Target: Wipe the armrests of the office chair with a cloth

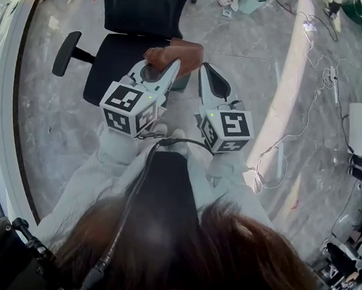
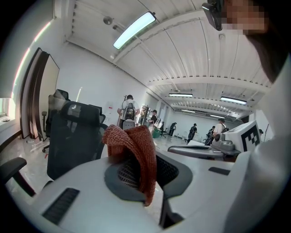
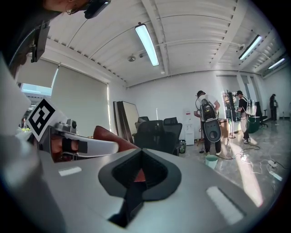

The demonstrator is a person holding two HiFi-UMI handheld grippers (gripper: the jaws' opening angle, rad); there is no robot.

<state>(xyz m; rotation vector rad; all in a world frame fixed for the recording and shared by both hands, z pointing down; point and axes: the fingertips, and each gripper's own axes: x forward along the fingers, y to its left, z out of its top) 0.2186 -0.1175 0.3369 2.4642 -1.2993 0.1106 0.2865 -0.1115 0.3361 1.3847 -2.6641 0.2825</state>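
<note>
The rust-red knitted cloth (image 2: 132, 150) at the middle of the left tool view looks coarse and woolly, with its loops plain to see. It is pinched in the left tool (image 1: 159, 69), whose shell is smooth white plastic with a slight sheen. The tool's pads (image 2: 122, 175) are dark grey, matt and ribbed. The right tool (image 1: 205, 70) has the same white plastic shell and matt dark lining.

The black office chair (image 1: 140, 6) at the top of the head view has a mesh back, a matt fabric seat and a matt black plastic armrest (image 1: 65, 53). The grey stone-look floor (image 1: 253, 52) is polished and glossy.
</note>
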